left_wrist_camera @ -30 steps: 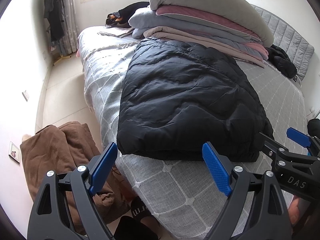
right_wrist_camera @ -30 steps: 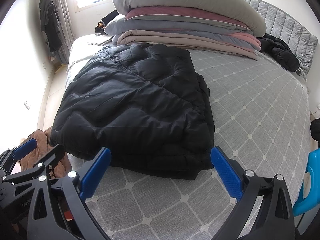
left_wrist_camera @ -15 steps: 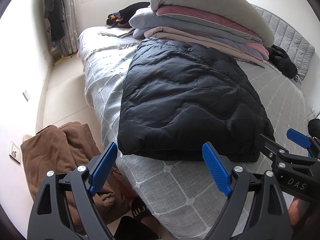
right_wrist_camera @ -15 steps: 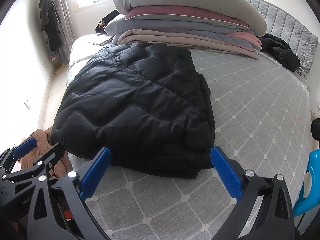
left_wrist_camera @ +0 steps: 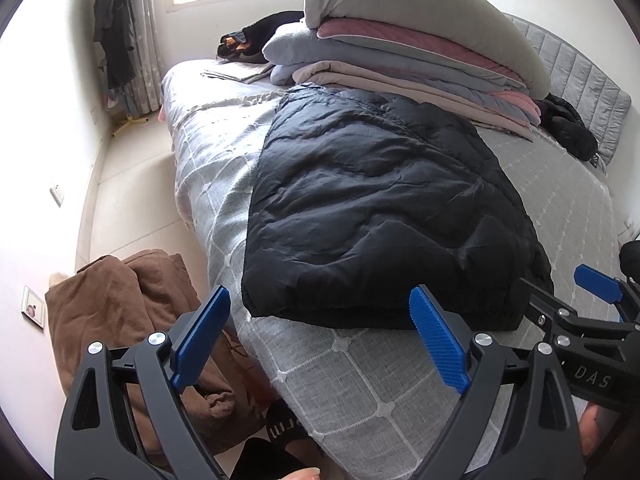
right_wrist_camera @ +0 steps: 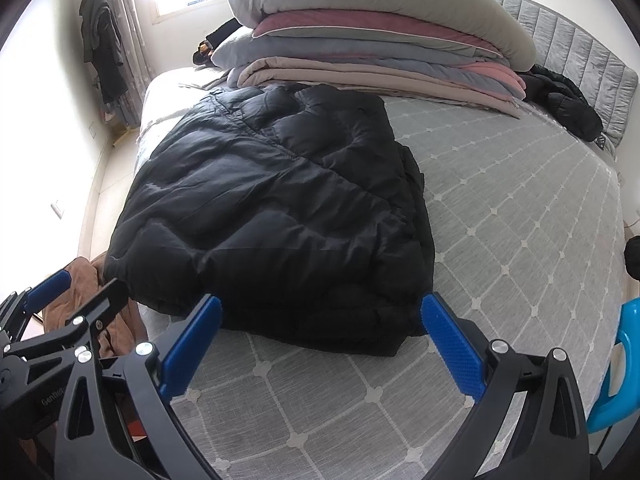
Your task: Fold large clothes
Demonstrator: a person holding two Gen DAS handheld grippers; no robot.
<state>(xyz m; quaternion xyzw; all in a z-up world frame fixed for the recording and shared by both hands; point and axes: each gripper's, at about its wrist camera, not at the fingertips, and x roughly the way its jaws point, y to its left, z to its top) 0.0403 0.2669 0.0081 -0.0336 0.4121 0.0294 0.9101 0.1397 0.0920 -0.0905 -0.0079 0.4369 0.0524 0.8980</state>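
We are hovering both grippers, left gripper (left_wrist_camera: pixel 320 336) and right gripper (right_wrist_camera: pixel 320 340), over the near edge of the grey quilted bed (right_wrist_camera: pixel 520 220), fingers spread wide and gripping nothing. The puffy black down coat (left_wrist_camera: pixel 380 208) is lying near the bed's near-left corner, already doubled into a thick rectangle. We are judging that perhaps one more fold is remaining.

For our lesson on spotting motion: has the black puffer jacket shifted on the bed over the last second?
No. The black puffer jacket keeps its place against the stacked bedding behind it and the bed's grid lines.
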